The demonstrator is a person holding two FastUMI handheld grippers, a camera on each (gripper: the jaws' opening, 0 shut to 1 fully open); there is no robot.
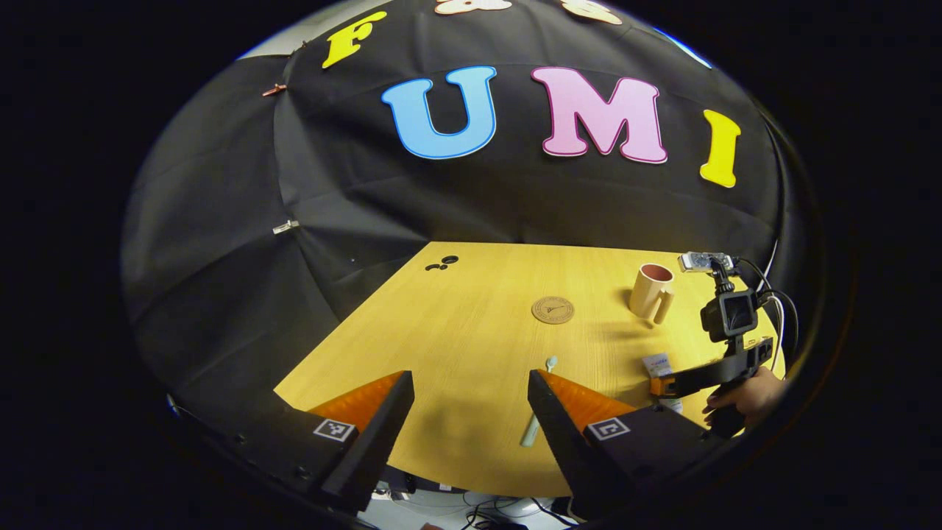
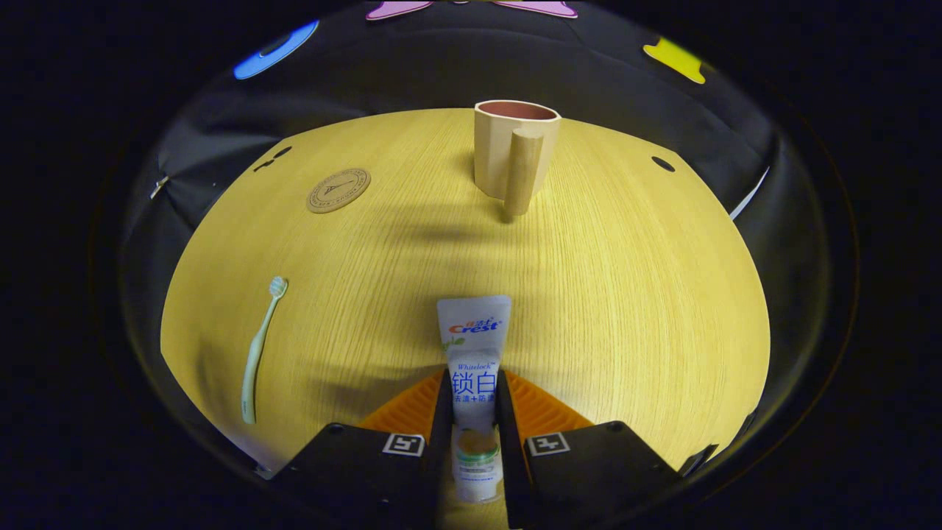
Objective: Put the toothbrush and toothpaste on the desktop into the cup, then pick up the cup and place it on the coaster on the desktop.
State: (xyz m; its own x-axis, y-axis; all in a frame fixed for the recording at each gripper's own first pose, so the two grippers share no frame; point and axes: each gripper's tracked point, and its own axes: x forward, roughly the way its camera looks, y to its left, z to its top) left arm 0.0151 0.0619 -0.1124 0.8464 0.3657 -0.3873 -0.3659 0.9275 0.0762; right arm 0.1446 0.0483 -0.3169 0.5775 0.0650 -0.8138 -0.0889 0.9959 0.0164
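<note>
In the right gripper view my right gripper is shut on the white toothpaste tube, whose flat end points toward the beige cup at the far middle of the table. The pale green toothbrush lies flat at the left, and the round cork coaster lies beyond it. In the left gripper view my left gripper stands open above the near table edge, with the toothbrush beside its right finger. The right gripper, held by a hand, grips the toothpaste at the right. The cup and coaster sit farther back.
The wooden table ends in black cloth on all sides. Small dark holes mark its far left corner, and another hole lies at the far right. Cables hang below the near edge.
</note>
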